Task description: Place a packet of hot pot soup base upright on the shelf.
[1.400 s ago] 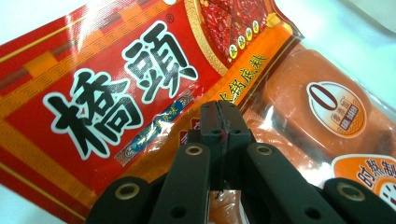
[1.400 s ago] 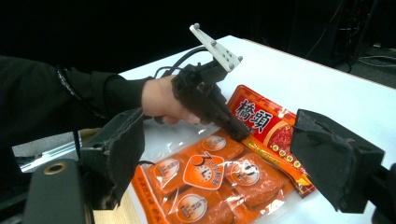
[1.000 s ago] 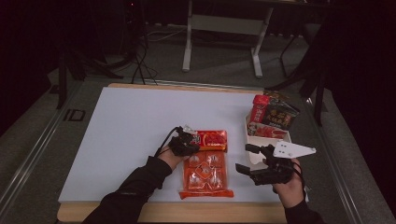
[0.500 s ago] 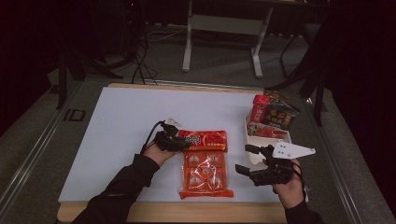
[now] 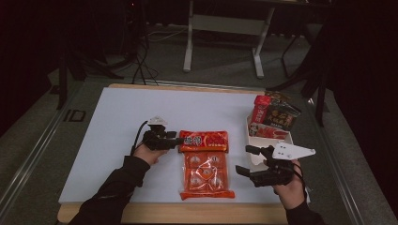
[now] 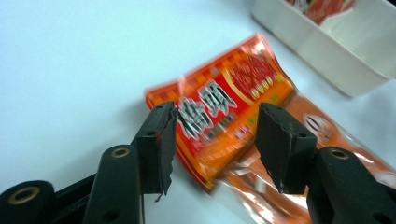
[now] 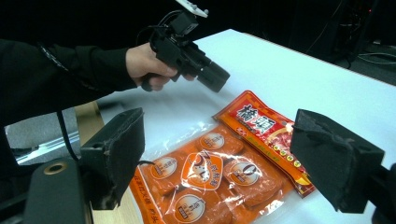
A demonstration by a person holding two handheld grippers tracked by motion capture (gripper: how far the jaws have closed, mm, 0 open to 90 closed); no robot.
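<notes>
My left gripper (image 5: 178, 140) sits at the left end of the red snack packet (image 5: 204, 140), its jaws parted with that end between them but the pads not pressing on it; they have just been opening. In the left gripper view the packet (image 6: 224, 123) is glossy, crinkled foil, red-orange with a checkered border, large white Chinese characters and a round gold-rimmed emblem; I cannot read more, as it is blurred. It lies flat on the white table (image 5: 117, 122), its lower edge overlapping the top of a larger clear-fronted orange pack (image 5: 206, 173) holding round, individually wrapped pieces with white oval labels. My right gripper (image 5: 245, 160) hangs released near that pack's right side, jaws wide with nothing between them. Just past it stands a white rectangular plastic tray (image 5: 256, 140) holding more red and dark packets (image 5: 274, 116), upright and leaning, their print too small to read.
</notes>
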